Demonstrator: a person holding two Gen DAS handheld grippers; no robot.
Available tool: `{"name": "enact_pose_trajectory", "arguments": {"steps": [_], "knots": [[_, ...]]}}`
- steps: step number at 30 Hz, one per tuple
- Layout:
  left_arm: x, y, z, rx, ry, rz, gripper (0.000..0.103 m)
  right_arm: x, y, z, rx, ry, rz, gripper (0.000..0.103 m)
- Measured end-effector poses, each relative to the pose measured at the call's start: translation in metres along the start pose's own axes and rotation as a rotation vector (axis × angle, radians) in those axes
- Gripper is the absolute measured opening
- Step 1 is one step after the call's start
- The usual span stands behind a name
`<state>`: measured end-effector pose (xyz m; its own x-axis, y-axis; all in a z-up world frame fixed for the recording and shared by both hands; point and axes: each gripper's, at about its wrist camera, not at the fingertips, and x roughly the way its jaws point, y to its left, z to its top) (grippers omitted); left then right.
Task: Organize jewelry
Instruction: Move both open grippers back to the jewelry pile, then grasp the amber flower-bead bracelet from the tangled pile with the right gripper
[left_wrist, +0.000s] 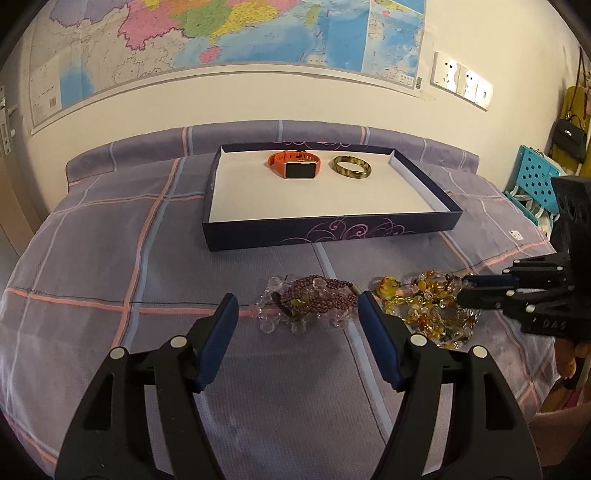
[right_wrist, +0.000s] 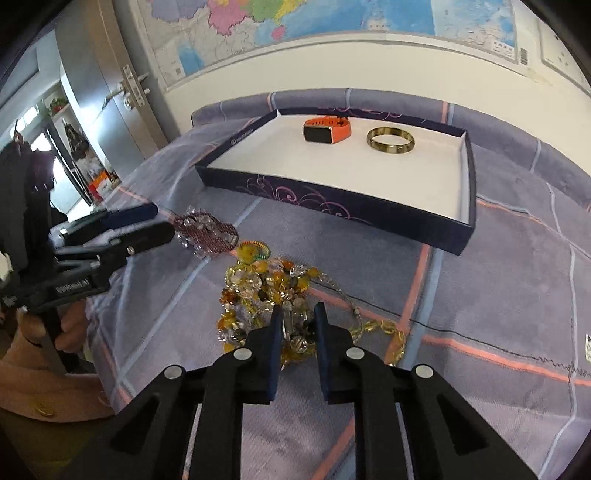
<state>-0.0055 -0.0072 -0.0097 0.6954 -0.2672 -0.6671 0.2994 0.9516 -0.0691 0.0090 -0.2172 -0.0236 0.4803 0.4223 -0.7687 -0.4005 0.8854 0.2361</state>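
A dark box tray (left_wrist: 328, 232) (right_wrist: 332, 208) with a white floor holds an orange smartwatch (left_wrist: 297, 166) (right_wrist: 327, 129) and a gold bangle (left_wrist: 351, 167) (right_wrist: 390, 140). On the bedspread lie a purple and clear bead pile (left_wrist: 314, 299) (right_wrist: 207, 230) and a yellow amber bead pile (left_wrist: 432, 306) (right_wrist: 266, 291). My left gripper (left_wrist: 297, 314) (right_wrist: 166, 221) is open, its fingers on either side of the purple pile. My right gripper (right_wrist: 298, 317) (left_wrist: 461, 288) is narrowly open over the near part of the amber pile, with beads between its fingers.
A plaid purple bedspread (left_wrist: 110, 277) covers the surface. A map (left_wrist: 221, 44) hangs on the wall behind. A teal crate (left_wrist: 535, 177) and hanging bags (left_wrist: 570, 133) stand at the right. A door (right_wrist: 110, 92) is at the left.
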Motion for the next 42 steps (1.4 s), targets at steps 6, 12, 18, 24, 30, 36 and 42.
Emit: {"name": "enact_pose_trajectory", "arguments": {"steps": [6,12,18,24,30,36,42], "knots": [[-0.002,-0.016,-0.004,0.052,0.005,-0.051,0.067,-0.005,-0.009,0.000,0.024,0.001,-0.051,0.026],[0.004,-0.037,-0.009,0.101,0.029,-0.092,0.067,0.003,0.017,0.009,-0.082,-0.003,-0.063,0.035],[0.008,-0.047,-0.011,0.111,0.046,-0.122,0.067,0.022,0.017,0.016,-0.077,0.024,-0.057,0.050],[0.009,-0.047,-0.013,0.103,0.055,-0.133,0.067,0.013,0.013,0.014,-0.066,-0.006,-0.046,0.007],[0.011,-0.049,-0.013,0.099,0.058,-0.154,0.067,-0.009,0.018,0.007,-0.113,-0.030,-0.013,0.004],[0.011,-0.052,-0.013,0.104,0.058,-0.163,0.067,-0.010,0.034,-0.008,-0.209,0.041,0.010,0.005],[0.013,-0.052,-0.013,0.096,0.067,-0.165,0.067,-0.016,0.006,-0.002,-0.087,-0.007,0.027,0.017]]}}
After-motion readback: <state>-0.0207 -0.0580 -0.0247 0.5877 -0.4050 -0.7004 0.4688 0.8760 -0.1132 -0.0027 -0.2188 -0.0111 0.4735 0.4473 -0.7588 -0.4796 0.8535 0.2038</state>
